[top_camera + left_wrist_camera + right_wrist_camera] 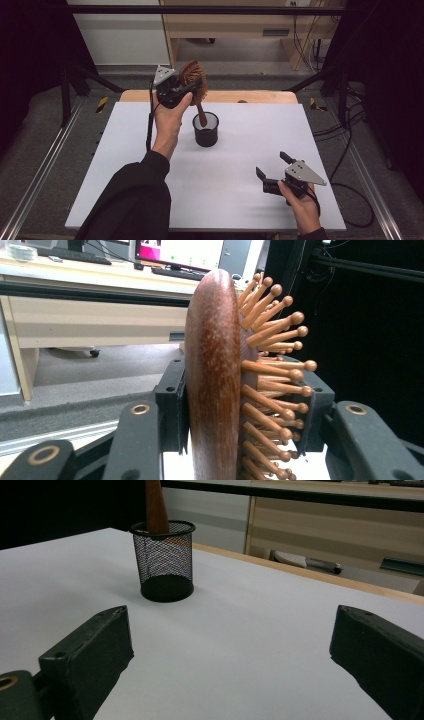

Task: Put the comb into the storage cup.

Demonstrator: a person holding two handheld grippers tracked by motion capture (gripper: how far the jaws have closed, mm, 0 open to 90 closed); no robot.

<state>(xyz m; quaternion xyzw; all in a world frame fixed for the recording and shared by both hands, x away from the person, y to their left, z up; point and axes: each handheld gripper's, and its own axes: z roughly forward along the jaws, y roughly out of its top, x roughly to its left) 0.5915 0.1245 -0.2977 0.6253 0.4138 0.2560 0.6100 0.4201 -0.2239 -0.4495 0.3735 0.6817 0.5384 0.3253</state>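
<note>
A brown wooden hairbrush (193,80) stands handle-down in a black mesh cup (206,130) at the middle of the white table. My left gripper (186,88) is shut on the brush's head, above the cup. In the left gripper view the wooden back and peg bristles of the hairbrush (215,380) sit clamped between the two jaws. My right gripper (272,165) rests open near the front right of the table, nothing between its jaws. In the right gripper view the mesh cup (164,562) stands ahead to the left with the brush handle (156,506) rising out of it.
The white table sheet (125,165) has a wooden edge (250,96) at the back. Metal rails (35,185) run along both sides. A wooden desk (240,25) stands beyond the table. Cables (345,125) hang at the right.
</note>
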